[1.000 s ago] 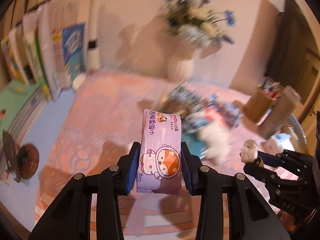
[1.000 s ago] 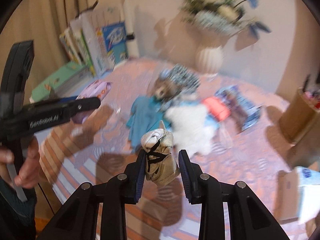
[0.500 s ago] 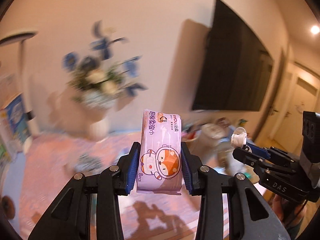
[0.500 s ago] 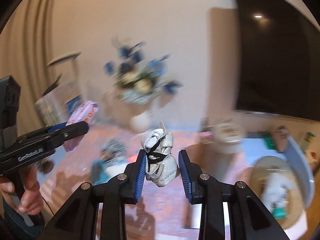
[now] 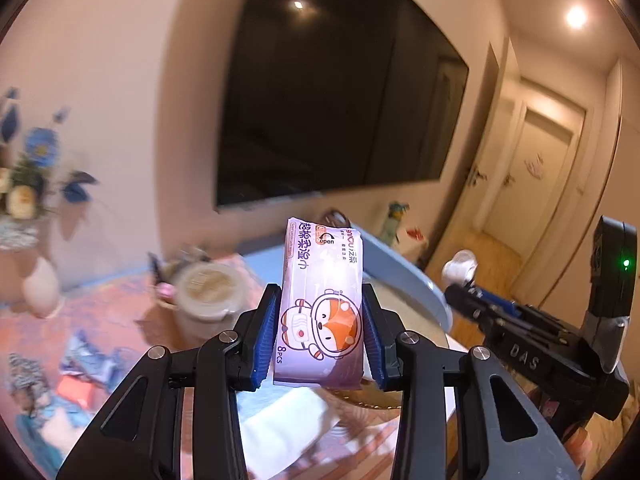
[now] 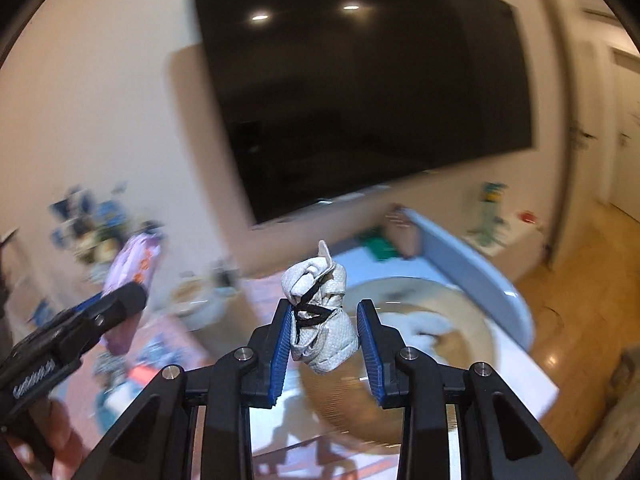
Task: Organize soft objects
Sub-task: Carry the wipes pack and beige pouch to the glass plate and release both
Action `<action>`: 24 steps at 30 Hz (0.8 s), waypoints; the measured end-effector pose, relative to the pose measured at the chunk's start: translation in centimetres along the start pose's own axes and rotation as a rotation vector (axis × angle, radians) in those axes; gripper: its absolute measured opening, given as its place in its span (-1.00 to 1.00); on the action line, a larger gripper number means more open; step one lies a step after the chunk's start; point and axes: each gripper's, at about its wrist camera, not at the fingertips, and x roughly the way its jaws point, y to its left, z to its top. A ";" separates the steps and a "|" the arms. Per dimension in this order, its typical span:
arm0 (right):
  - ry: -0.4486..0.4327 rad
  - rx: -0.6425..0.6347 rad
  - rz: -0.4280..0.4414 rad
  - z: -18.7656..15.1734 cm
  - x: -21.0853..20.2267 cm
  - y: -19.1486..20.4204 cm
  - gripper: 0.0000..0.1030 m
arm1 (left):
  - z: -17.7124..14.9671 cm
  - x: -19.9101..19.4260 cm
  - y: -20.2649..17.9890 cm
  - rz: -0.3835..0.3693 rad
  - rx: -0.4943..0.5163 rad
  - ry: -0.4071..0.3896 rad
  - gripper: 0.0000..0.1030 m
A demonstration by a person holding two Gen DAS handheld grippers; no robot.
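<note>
Left gripper [image 5: 320, 336] is clamped across the lower half of the purple wipes pack [image 5: 323, 300], held upright in the air above the table [image 5: 450, 346]; upper half stands free. Pack is judged light, film-wrapped, slippery and squashy, so a mid-body side pinch is preferred over the seal ends. Right gripper [image 6: 323, 342] is pinched on the grey cloth bundle [image 6: 320, 312], tied with black cord, carried just short of the tan basket [image 6: 472, 332]. Bundle is judged very light and compressible; grip is best taken below the cord, where it is thickest.
</note>
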 end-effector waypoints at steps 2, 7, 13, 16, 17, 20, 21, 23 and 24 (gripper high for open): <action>0.044 0.062 0.000 -0.4 1.5 -2.2 -0.38 | -0.6 2.1 -0.5 -0.009 0.005 0.037 -0.31; 0.122 0.157 -0.001 -1.3 4.3 -5.4 -0.38 | -1.9 6.5 -1.8 -0.039 0.005 0.123 -0.31; 0.156 0.202 -0.046 -1.3 6.3 -6.7 -0.35 | -1.8 8.8 -3.0 -0.050 0.027 0.134 -0.25; 0.177 0.212 -0.048 -1.4 6.9 -7.2 0.02 | -1.8 9.4 -3.1 -0.059 0.043 0.126 0.31; 0.173 0.214 -0.054 -1.5 6.8 -7.3 0.09 | -2.0 9.4 -3.1 -0.050 0.045 0.118 0.43; 0.173 0.216 -0.051 -1.7 6.8 -7.6 0.09 | -2.2 9.4 -3.5 -0.068 0.043 0.112 0.53; 0.172 0.223 -0.041 -1.7 6.6 -7.7 0.09 | -2.2 9.3 -3.6 -0.072 0.042 0.114 0.53; 0.166 0.231 -0.029 -1.6 6.1 -7.5 0.09 | -2.0 8.7 -3.8 -0.080 0.047 0.103 0.53; 0.160 0.224 -0.025 -1.4 5.6 -7.2 0.09 | -1.9 8.0 -3.8 -0.078 0.054 0.090 0.53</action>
